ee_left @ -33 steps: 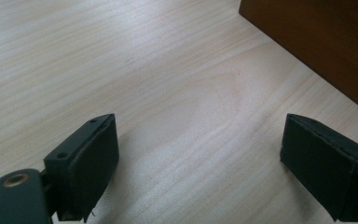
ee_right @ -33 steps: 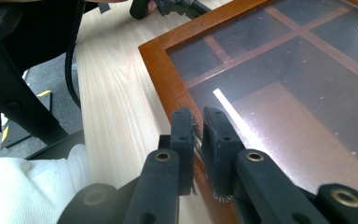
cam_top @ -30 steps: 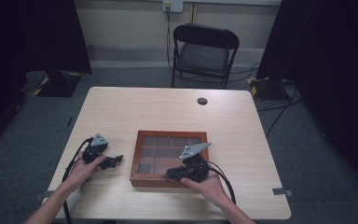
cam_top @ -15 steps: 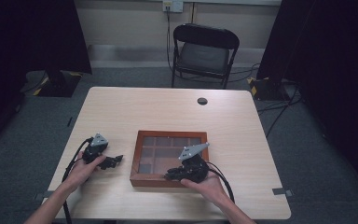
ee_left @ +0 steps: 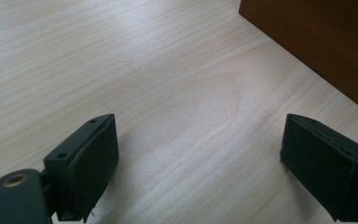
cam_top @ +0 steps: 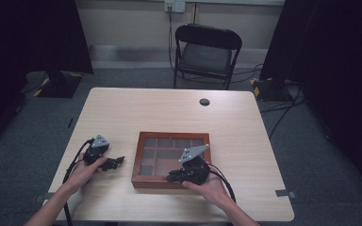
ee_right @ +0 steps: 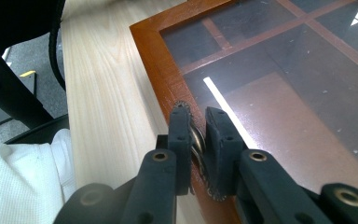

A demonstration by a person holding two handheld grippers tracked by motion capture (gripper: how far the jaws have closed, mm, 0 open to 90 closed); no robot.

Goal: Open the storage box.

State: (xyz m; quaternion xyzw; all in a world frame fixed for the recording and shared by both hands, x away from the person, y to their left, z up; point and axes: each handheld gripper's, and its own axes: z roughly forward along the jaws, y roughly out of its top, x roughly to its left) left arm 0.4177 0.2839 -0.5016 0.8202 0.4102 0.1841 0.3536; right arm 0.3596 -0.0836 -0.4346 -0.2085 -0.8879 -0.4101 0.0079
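A shallow brown wooden box (cam_top: 169, 135) with a dark glass lid (ee_right: 284, 93) over several compartments lies on the table, near its front middle. My right gripper (cam_top: 172, 177) rests at the box's front edge. In the right gripper view its jaws (ee_right: 198, 140) are shut on a small brass-coloured metal clasp (ee_right: 196, 138) on the lid's wooden frame (ee_right: 154, 56). My left gripper (cam_top: 119, 162) lies on the table just left of the box, apart from it. It stands open (ee_left: 200, 163) with bare tabletop between the jaws, and the box's side (ee_left: 321, 46) is ahead to the right.
The light wooden table (cam_top: 169, 108) has a small black round cap (cam_top: 204, 101) near its far edge. A black folding chair (cam_top: 206, 52) stands behind the table. Cables run over the floor at the right. A white sleeve (ee_right: 23, 182) shows beside the right gripper.
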